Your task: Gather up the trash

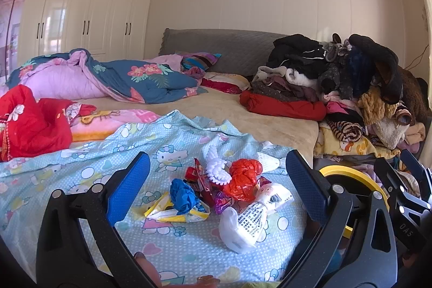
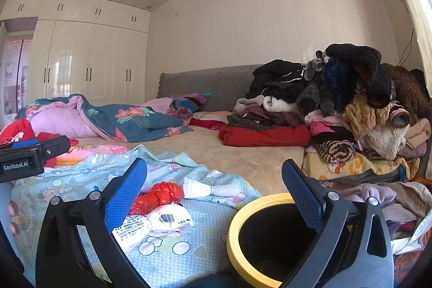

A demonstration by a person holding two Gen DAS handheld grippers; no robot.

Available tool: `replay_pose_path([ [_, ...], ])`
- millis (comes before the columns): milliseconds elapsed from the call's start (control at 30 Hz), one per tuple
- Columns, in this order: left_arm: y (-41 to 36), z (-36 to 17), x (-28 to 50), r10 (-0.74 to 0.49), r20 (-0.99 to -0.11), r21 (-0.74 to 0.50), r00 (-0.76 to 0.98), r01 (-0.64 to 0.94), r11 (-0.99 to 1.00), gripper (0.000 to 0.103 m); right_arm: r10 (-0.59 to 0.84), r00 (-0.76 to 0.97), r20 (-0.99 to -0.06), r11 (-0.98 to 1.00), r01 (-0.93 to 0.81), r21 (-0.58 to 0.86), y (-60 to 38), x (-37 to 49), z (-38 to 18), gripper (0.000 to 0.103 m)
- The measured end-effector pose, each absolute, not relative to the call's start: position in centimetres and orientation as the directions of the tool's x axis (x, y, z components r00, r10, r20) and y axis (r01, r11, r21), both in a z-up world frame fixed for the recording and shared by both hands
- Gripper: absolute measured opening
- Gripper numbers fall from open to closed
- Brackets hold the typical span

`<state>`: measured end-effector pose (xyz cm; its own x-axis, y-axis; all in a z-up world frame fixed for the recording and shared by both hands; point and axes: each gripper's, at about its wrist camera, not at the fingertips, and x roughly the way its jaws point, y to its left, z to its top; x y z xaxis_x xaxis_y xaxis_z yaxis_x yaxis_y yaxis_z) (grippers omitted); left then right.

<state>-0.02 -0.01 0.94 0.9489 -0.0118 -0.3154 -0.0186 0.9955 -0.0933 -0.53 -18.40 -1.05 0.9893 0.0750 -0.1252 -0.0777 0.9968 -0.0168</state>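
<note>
A heap of trash lies on the light-blue cartoon sheet (image 1: 81, 169): a blue crumpled piece (image 1: 183, 196), a red plastic bag (image 1: 243, 177), a white printed bag (image 1: 251, 220), a yellow-white wrapper (image 1: 175, 213), red snack wrappers (image 1: 198, 174) and white foam netting (image 1: 216, 166). My left gripper (image 1: 218, 185) stands open around the heap, above it. The yellow-rimmed black bin (image 2: 243, 228) stands at the bed's near right. Over its mouth my right gripper (image 2: 214, 196) is open and empty. The red bag (image 2: 159, 195), white printed bag (image 2: 154, 223) and foam netting (image 2: 210, 189) show left of it.
A tall pile of clothes (image 1: 351, 82) fills the bed's right side, with a red roll (image 1: 283, 107) in front. Folded quilts (image 1: 108, 80) and a red garment (image 1: 29, 120) lie at the left. A grey headboard (image 1: 229, 47) and white wardrobes (image 1: 86, 15) stand behind.
</note>
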Motion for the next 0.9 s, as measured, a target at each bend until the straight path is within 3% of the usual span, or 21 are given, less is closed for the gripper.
replay_pose_path([
  [900,0.05,0.84,-0.32,-0.013,-0.315,-0.099,0.949,-0.019,0.995,0.092,0.085,0.986,-0.143,0.996,-0.088,-0.017,-18.57,-0.33,-1.19,0.097],
])
